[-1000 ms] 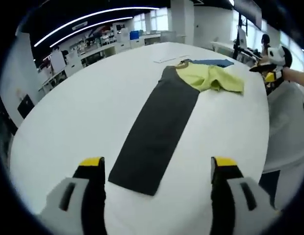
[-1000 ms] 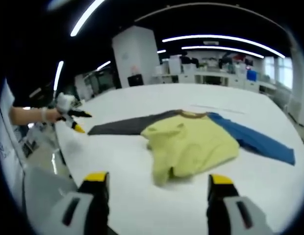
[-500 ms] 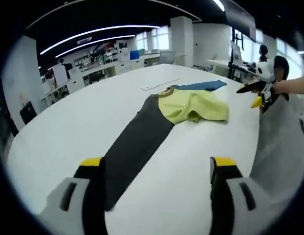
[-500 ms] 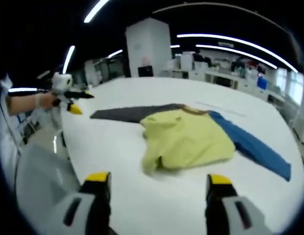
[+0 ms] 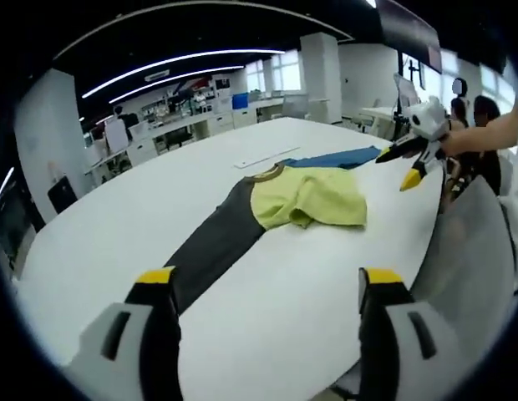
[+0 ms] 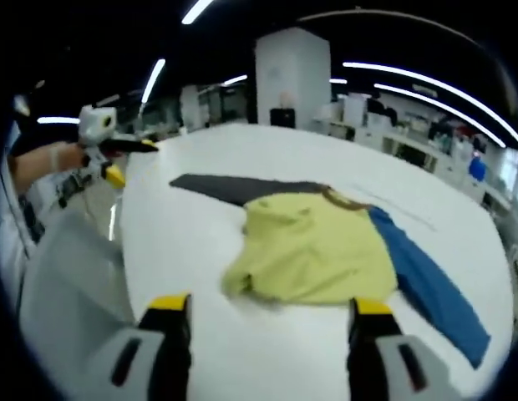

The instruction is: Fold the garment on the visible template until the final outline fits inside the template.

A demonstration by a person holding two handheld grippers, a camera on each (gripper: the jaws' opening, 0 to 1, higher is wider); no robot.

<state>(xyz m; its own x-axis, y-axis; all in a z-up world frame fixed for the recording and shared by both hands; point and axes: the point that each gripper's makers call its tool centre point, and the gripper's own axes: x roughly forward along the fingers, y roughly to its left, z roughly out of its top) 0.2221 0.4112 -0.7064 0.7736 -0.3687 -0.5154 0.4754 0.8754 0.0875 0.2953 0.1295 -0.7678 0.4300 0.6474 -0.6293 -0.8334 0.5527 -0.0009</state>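
The garment [image 5: 305, 194] lies in the middle of the left gripper view on the white table [image 5: 117, 217]: a bunched yellow body with a brown collar, a dark grey sleeve [image 5: 213, 246] running down toward the lower left, and a blue sleeve [image 5: 338, 157] stretching off behind it toward the upper right. In the right gripper view the same garment [image 6: 313, 251] sits at centre, grey sleeve [image 6: 238, 185] to the upper left, blue sleeve [image 6: 430, 288] to the lower right. The sleeves are spread wide and the body is rumpled, which suggests folding has barely begun — I cannot make out a template outline on the table.

The left hand-held gripper [image 5: 266, 288] hangs over the near table edge with its jaws wide apart and nothing between them; it also appears at the upper left of the right gripper view [image 6: 117, 159]. The right hand-held gripper [image 6: 267, 313] is likewise spread and empty, just short of the yellow hem; seen from the other side at the upper right [image 5: 409, 154], it is held off the table. Both seem poised at opposite ends, likely so each can take one side of the cloth.

No containers appear on the table.
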